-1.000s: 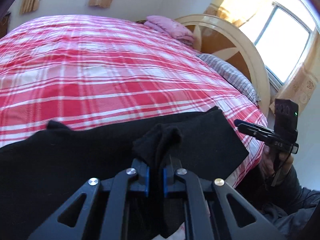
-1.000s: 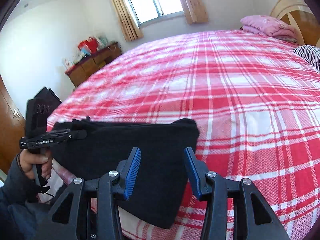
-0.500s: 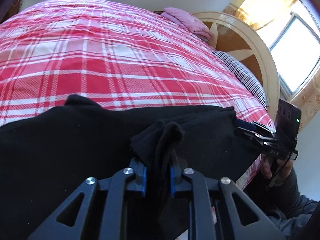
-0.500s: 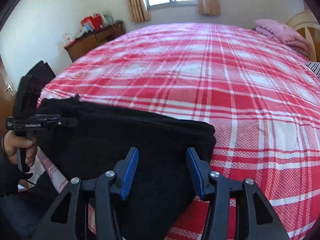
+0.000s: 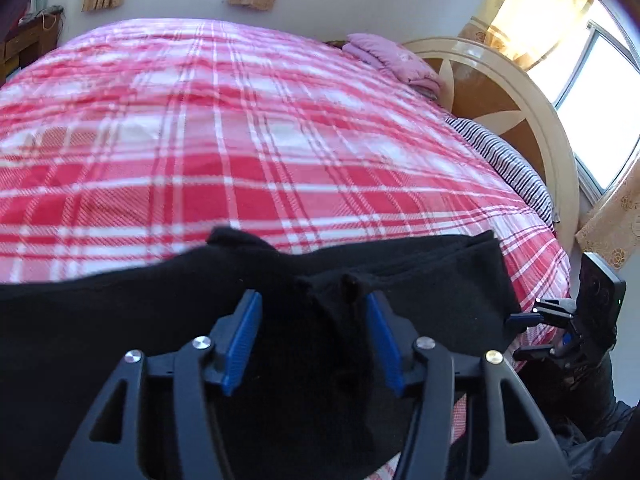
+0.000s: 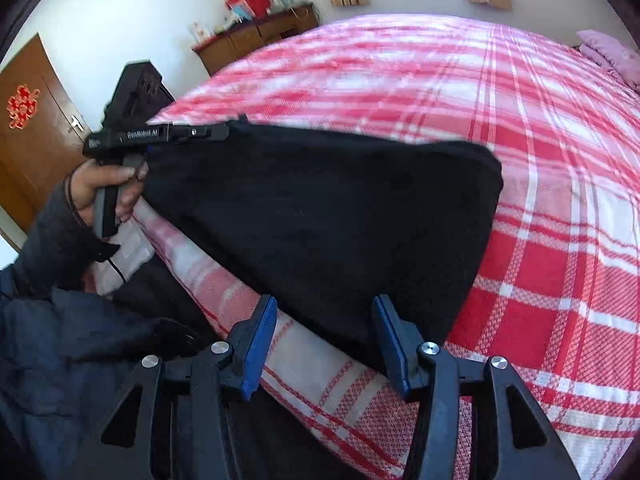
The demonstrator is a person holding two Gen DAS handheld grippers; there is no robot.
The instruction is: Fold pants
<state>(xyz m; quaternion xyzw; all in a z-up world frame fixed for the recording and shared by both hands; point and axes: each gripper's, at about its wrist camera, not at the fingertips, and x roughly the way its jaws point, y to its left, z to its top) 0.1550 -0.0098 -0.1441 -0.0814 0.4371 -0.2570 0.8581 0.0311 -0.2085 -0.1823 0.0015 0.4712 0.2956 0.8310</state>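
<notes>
The left claw (image 5: 312, 340), which a second ago pinched a bunched ridge of the black pants (image 5: 120, 340), is now opening: its blue pads stand apart, and the ridge sits loose between them at lower centre of the left wrist view, seemingly touching neither pad, though black on black makes that hard to judge. The pants lie folded along the near edge of the bed (image 5: 240, 160), across the lower part of the frame. The right claw (image 6: 324, 340) stands half open as before, empty, hovering over the garment's near corner at lower centre. That release suggests this fold is laid down; smoothing or another fold probably comes next.
</notes>
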